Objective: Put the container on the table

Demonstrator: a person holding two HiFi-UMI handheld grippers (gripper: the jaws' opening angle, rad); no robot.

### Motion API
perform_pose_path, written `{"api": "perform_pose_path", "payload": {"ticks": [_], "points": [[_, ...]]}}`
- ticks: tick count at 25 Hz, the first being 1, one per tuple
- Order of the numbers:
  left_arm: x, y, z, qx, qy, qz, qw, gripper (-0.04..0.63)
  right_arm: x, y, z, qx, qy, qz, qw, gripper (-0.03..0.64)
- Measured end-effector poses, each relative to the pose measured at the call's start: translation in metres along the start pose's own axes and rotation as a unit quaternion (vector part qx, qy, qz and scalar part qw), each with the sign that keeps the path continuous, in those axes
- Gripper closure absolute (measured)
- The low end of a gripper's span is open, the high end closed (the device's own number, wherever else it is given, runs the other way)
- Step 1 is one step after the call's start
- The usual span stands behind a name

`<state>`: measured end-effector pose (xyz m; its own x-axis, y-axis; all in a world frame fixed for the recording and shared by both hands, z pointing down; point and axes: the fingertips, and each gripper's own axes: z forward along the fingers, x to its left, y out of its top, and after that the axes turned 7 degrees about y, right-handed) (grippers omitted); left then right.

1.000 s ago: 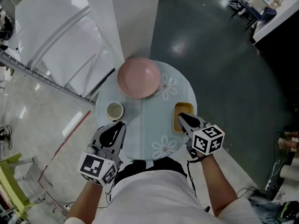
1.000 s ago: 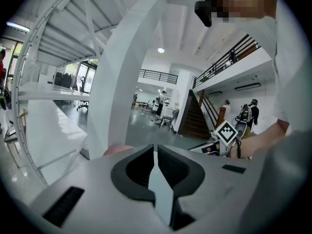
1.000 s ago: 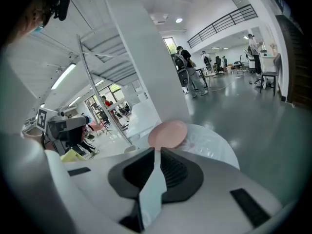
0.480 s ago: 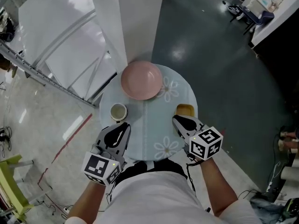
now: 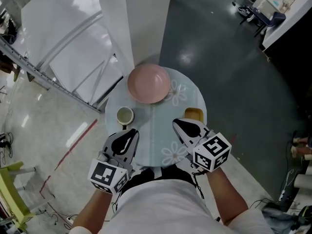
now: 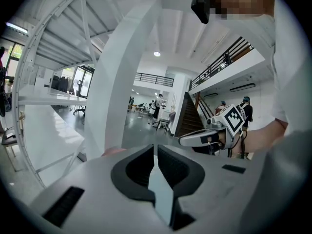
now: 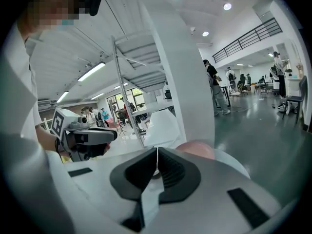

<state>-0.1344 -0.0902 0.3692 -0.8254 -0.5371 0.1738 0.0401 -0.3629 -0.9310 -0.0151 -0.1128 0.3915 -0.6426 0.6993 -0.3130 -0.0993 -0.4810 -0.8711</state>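
Head view, round table (image 5: 157, 129), grey floor (image 5: 234, 72)

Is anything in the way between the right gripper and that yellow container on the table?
Nothing visible is. The yellow container sits on the table just beside the right gripper, whose jaws are shut and empty; the pink bowl and cup stand farther off.

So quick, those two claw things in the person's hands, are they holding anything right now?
Left gripper: jaws shut, holding nothing.
Right gripper: jaws shut, holding nothing.
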Motion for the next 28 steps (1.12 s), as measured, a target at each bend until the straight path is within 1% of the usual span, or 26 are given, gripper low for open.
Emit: {"api": "perform_pose_path", "payload": {"ticks": [9, 28], "points": [[-0.001, -0.001, -0.001, -0.001, 0.002, -0.002, 1.0000, 0.553, -0.001, -0.008, -0.005, 0.002, -0.006, 0.004, 1.000, 0.594], [-0.007, 0.004, 0.013, 0.000, -0.004, 0.004, 1.0000, 0.553, -0.011, -0.002, -0.008, -0.005, -0.010, 0.004, 1.000, 0.594]]}}
